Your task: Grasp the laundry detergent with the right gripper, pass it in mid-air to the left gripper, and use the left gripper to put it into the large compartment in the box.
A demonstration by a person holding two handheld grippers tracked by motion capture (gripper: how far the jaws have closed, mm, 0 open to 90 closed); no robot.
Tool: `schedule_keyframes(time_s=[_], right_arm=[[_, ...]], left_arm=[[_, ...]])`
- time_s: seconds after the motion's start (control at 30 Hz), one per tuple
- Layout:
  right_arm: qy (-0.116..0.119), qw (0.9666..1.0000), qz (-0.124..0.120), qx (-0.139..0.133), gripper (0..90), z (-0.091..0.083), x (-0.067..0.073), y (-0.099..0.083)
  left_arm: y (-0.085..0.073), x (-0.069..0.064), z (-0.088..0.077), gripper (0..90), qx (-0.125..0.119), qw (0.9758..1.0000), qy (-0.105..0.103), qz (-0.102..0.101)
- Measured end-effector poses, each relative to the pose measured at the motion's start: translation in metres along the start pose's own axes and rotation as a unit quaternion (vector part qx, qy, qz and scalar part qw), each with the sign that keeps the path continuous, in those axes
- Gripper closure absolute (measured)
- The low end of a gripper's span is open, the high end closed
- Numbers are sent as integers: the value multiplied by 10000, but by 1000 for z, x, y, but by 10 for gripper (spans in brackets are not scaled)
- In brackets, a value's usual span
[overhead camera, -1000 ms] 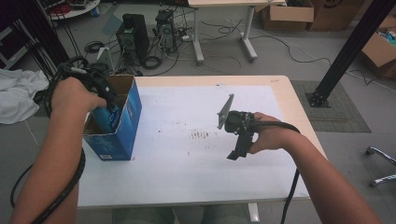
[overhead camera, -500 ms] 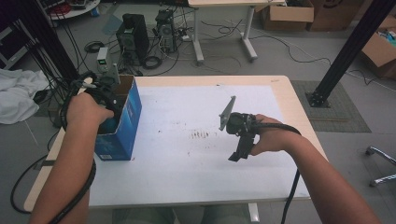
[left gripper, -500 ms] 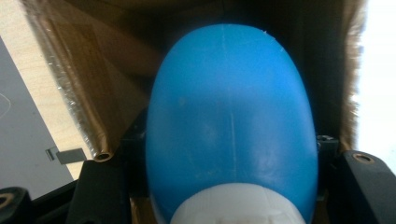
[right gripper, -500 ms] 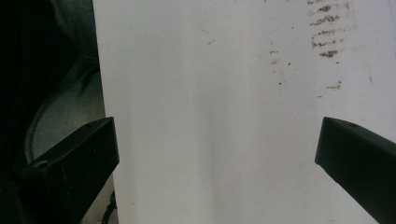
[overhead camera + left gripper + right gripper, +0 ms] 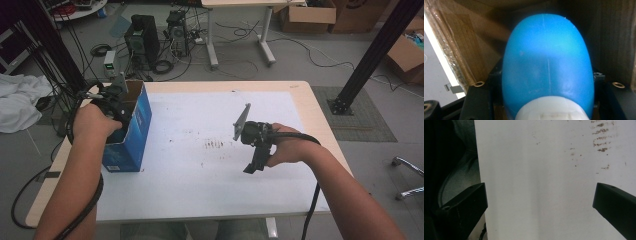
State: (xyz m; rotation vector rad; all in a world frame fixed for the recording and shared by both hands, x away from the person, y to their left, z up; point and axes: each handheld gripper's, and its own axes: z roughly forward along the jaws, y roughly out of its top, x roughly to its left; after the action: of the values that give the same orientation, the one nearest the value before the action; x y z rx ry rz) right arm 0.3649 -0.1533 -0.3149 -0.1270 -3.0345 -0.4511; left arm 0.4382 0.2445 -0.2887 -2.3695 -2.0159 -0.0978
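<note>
Left gripper (image 5: pixel 546 100) pinches a blue bottle (image 5: pixel 546 65) with a white cap (image 5: pixel 549 110), jaws pressed on both its sides, all down inside the box, brown cardboard walls around it. In the high view the left hand (image 5: pixel 95 120) sits over the open top of the blue box (image 5: pixel 125 135), at about 9 o'clock on the surface (image 5: pixel 200 180), near its left edge. Right gripper (image 5: pixel 539 202) spread wide, nothing between the jaws, hanging above bare white surface. High view: right hand (image 5: pixel 285 147) holds it near 3 o'clock, well apart from the box. Brown specks (image 5: pixel 215 145) lie at centre, between box and right gripper
</note>
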Motion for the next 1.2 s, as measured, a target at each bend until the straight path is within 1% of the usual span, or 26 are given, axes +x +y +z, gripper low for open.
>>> schedule_keyframes(time_s=[0.13, 0.27, 0.5, 0.83, 0.87, 0.9, 0.93, 1.0, 1.03, 1.2], right_arm=[[0, 10000, 13, 2, 0, 0, 0, 0], [4, 10000, 13, 5, 0, -1, 0, -1], [9, 10000, 26, -9, 0, 0, 0, 0], [3, 10000, 72, -37, 0, 0, -1, -4], [5, 10000, 94, -32, 0, 0, 0, -4], [9, 10000, 64, -38, 0, 0, -1, -4], [13, 10000, 70, -42, 0, 1, -1, -3], [10, 9999, 94, -36, 0, 1, -1, -3], [13, 10000, 56, -40, 0, 1, -1, -2], [27, 10000, 42, -64, 0, 2, -1, -2]], left_arm=[[0, 4, 1, 383, 1, 9997, -105, -212], [0, 9, 1, 383, 4, 9993, -196, -310], [2, 8, 1, 382, 81, 9994, -176, -292], [1, 10, 1, 378, 21, 9992, -282, -286], [1, 11, 1, 373, 25, 9989, -366, -307], [0, 11, 1, 345, 2, 9985, -428, -330], [0, 11, 1, 323, -4, 9985, -434, -332], [0, 10, 1, 314, -18, 9984, -442, -342], [0, 10, 1, 305, -37, 9985, -431, -339], [0, 8, 0, 293, -27, 9988, -397, -299]])
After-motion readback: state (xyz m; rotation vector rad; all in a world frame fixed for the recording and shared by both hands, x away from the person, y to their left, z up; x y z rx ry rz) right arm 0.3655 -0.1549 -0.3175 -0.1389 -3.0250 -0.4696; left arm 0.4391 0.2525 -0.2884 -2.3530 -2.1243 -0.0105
